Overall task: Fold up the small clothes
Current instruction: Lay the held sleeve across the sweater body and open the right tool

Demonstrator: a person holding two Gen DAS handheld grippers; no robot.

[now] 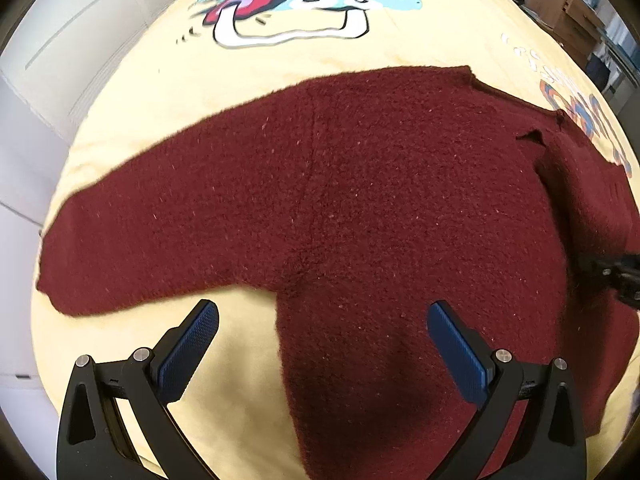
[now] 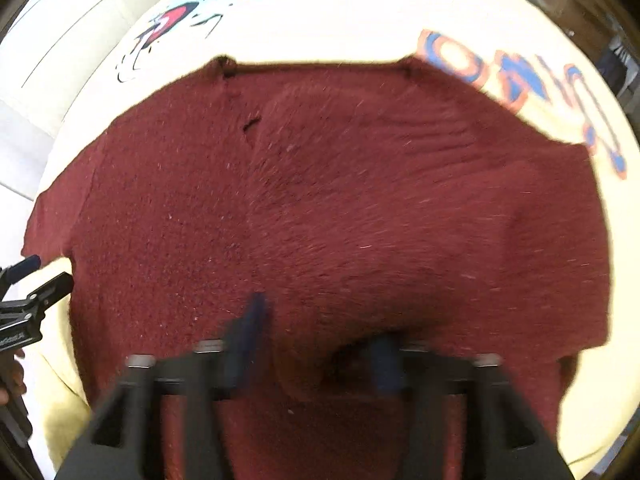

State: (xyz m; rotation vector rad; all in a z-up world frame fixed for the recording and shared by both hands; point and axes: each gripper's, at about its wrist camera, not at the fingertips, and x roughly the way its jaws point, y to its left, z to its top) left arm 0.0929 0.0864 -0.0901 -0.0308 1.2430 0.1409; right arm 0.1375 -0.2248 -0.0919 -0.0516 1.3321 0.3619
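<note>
At the left, a sleeve of the dark red knitted sweater is seen spread out flat across the yellow printed bedcover. Just nearer the camera, the left gripper is held above the armpit corner with its jaws wide apart; nothing is held between the blue pads, one over bare bedcover, the other over the body of the garment.

Further right, the other sleeve is seen folded in across the chest. The right gripper is blurred in its own view; its jaws appear parted, with a raised hump of knit between them but seemingly not pinched, though contact cannot be told for certain.

The step in hand is judged to be the folding-in of the sleeves: one side is laid over, the left sleeve is not yet folded. A grasp near the left cuff and a carry across the body would be called for next, with the layer smoothed flat.

No containers are seen near the garment; cardboard boxes are visible far off, their contents hidden.
</note>
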